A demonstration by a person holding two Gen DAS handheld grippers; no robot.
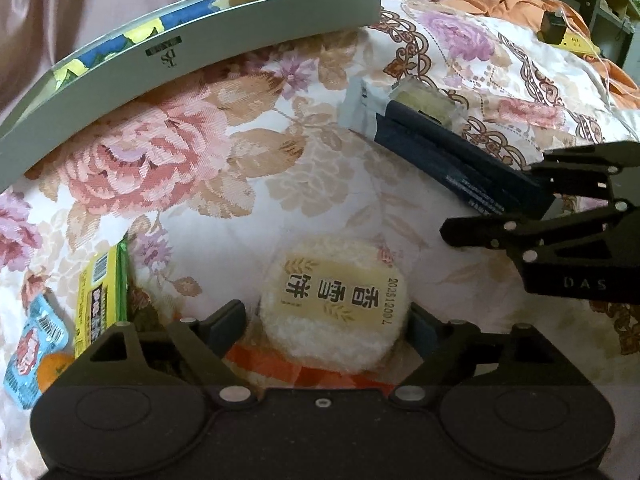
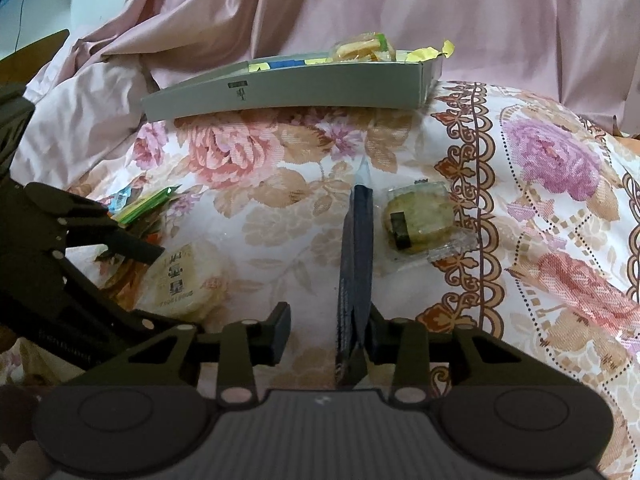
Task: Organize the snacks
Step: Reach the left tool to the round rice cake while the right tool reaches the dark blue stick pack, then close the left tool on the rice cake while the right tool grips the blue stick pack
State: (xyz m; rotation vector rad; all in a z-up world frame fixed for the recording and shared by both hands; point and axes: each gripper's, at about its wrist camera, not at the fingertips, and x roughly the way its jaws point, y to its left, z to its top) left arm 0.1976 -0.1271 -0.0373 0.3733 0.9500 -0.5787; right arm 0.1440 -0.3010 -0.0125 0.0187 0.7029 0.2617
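between the left claw [image 1: 326, 320]'s fingers at the bottom of its view sits a round rice cracker [image 1: 334, 304], jaws wide and not yet gripping. right claw [image 2: 326, 332] is open too, a dark packet [image 2: 356, 264] leaning on one finger. better close squarely, then lift toward the grey box [image 1: 200, 68] at upper left.

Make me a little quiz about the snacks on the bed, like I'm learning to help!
1. True or false: the round rice cracker sits between the open left gripper's fingers.
2. Which snack lies beside the dark packet? A) an orange B) a seaweed cracker C) a banana
3. Fill in: some snacks are already in the grey ____ at the back.

Key:
1. True. The fingers stand on either side of it, not yet pressing.
2. B. It lies in clear wrap right of the packet, which stands on edge against one finger of the open right gripper.
3. box
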